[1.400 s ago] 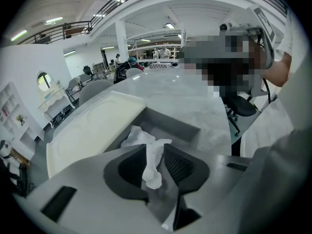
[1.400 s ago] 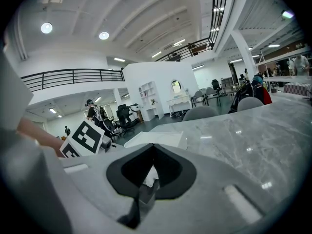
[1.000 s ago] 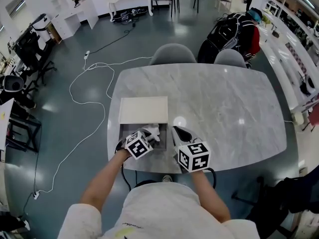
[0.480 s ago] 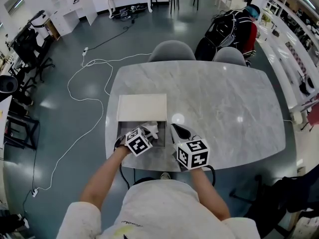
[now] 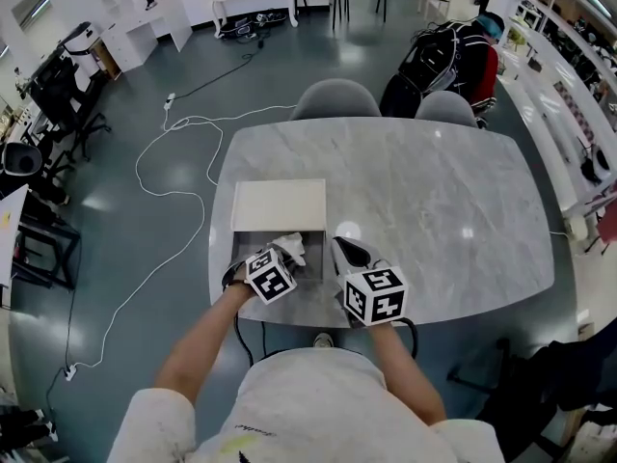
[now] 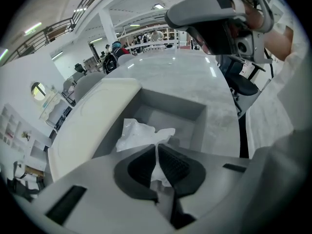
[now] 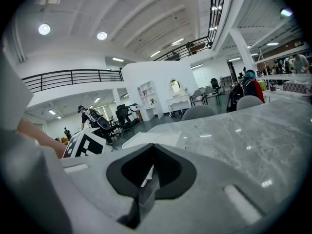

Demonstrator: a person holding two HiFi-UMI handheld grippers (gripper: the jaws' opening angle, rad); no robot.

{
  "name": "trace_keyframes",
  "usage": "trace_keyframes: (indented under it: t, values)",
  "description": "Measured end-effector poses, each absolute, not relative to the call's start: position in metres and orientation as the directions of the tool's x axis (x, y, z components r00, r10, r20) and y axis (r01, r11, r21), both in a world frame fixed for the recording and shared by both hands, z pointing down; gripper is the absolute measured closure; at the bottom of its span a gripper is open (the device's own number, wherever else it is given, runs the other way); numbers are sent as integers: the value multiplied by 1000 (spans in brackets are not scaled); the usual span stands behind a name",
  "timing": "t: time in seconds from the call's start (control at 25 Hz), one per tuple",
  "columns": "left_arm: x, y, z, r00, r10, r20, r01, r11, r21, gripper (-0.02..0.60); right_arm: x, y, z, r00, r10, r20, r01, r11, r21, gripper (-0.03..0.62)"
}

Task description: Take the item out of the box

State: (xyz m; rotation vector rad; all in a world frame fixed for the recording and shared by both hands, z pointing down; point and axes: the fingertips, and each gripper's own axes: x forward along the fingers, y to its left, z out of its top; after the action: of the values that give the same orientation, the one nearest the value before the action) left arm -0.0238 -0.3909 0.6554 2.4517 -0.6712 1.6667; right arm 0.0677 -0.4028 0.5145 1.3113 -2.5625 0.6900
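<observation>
An open grey box [image 5: 253,245] sits at the near left of the marble table, its white lid [image 5: 280,205] folded back beyond it. A crumpled white item [image 5: 292,246] lies in the box. My left gripper [image 5: 285,258] reaches into the box. In the left gripper view it [image 6: 157,147] is shut on the white item [image 6: 141,132], which bulges out ahead of the jaws over the box's floor [image 6: 168,118]. My right gripper [image 5: 339,247] hovers just right of the box, jaws together, holding nothing. In the right gripper view it [image 7: 152,150] points past the lid [image 7: 153,139].
The marble table [image 5: 434,191] stretches away to the right. Two grey chairs [image 5: 335,99] [image 5: 446,109] stand at its far side, and a person [image 5: 472,56] with a backpack is behind them. A white cable [image 5: 164,162] snakes over the floor to the left.
The view has shifted slightly. Both grippers stay roughly where they were, and the left one keeps its hold on the white item in the box.
</observation>
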Motion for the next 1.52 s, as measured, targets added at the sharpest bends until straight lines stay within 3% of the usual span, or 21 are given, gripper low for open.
trace_keyframes:
  t: [0.36,0.88,1.52]
  values:
    - [-34,-374,637,319,-388,865,-398,-883,-250,557,49,-379,510,-597,-716,361,-801,517,-301,589]
    - [-57,-360,554,417,-591,690,-595,-752,-284,557,22,-341,488,-597,-719,357,-802,533,-269,589]
    - [-122,-297,475,407,-770,492,-812,-552,-191,557,-28,-283,462,-627,-710,321,-779,581,-238,589]
